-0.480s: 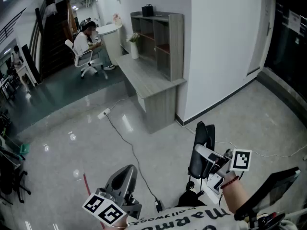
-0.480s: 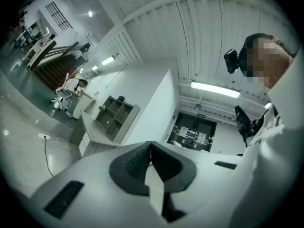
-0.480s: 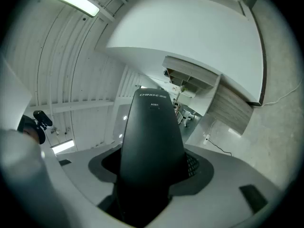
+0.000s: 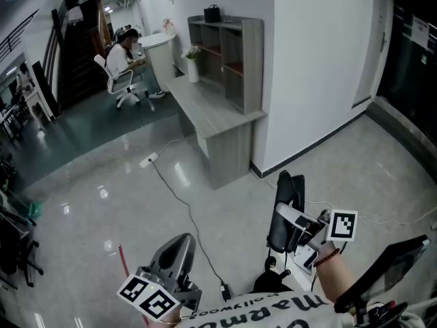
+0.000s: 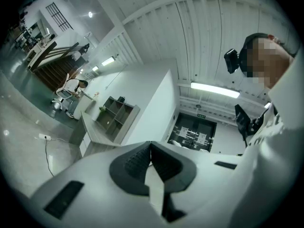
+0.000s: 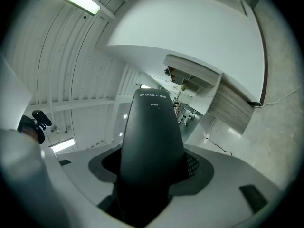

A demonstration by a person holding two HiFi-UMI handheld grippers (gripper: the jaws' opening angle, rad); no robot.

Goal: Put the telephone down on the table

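Observation:
My right gripper (image 4: 292, 229) is low at the right of the head view, shut on a black telephone handset (image 4: 287, 209) that stands upright out of its jaws. In the right gripper view the handset (image 6: 151, 144) fills the gap between the pads and hides most of them. My left gripper (image 4: 175, 257) hangs low at the left, over the glossy floor; its ribbed pads (image 5: 140, 159) meet at the tips with nothing between them. The grey wooden table (image 4: 205, 106) stands ahead against the white wall, well apart from both grippers.
A shelf unit (image 4: 231, 52) and a small vase of flowers (image 4: 192, 65) stand on the table. A cable (image 4: 186, 207) runs over the floor from a power strip (image 4: 149, 161). A person sits on a white chair (image 4: 121, 80) far back. A dark stand (image 4: 390, 270) is at the lower right.

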